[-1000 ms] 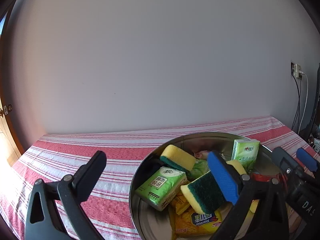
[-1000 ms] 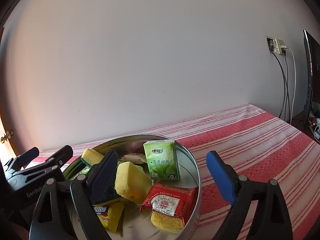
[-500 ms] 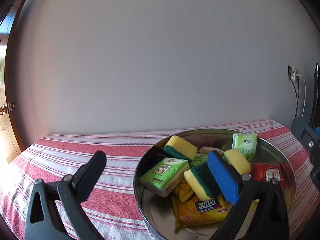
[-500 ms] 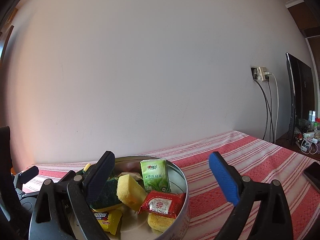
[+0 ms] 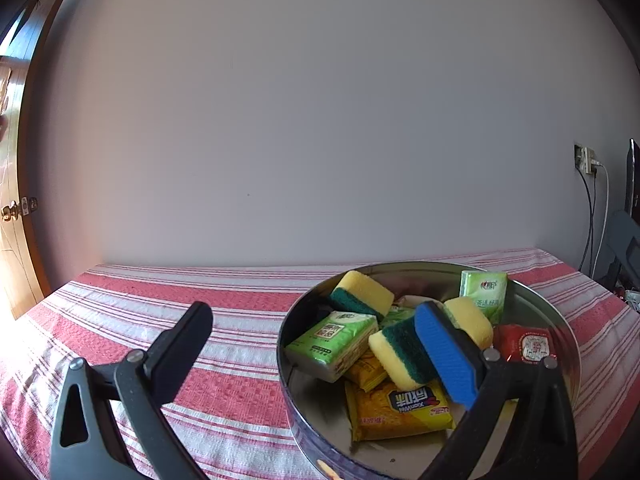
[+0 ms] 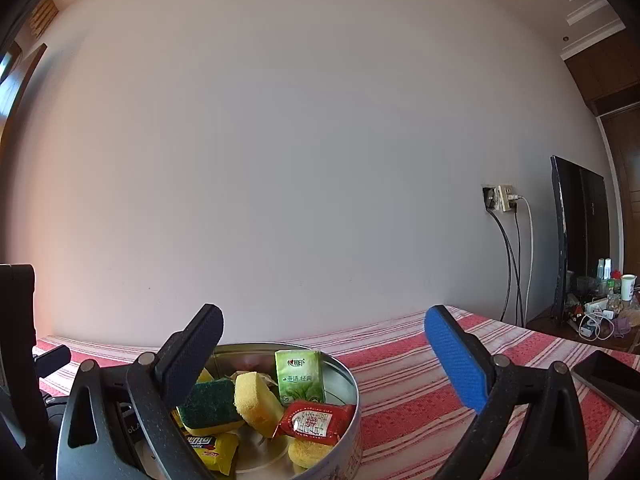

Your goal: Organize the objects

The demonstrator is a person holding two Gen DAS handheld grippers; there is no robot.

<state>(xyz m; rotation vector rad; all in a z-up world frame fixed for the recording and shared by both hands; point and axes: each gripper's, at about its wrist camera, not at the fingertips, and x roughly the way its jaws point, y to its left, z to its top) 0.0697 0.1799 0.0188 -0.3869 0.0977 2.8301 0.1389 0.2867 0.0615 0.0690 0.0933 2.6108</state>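
Tin: round metal tin [image 5: 560, 320] is sitting on the striped desk [image 5: 200, 304], already holding sponges, tissue packs and snack packets.
Left gripper: left gripper [image 5: 316, 344] is standing wide open with nothing between the jaws; its blue pad is hanging over the tin, its black pad over bare cloth.
Right gripper: right gripper [image 6: 324, 344] is opening to its widest, with nothing between the jaws, and is pointing level above the tin.
Key relation: the tin is lying low and left of the right gripper, low and right of the left; the left looks nearer to the contents.
Nearest piece: yellow-green sponge [image 5: 404, 356] is lying tilted just beside the blue pad, long axis running across the jaws.
Left view only: yellow snack packet [image 5: 400, 412] is showing in full on the tin floor.
Right view only: dark phone [image 6: 608, 376] is lying on the desk at far right; red packet [image 6: 316, 420] is reading clearly.
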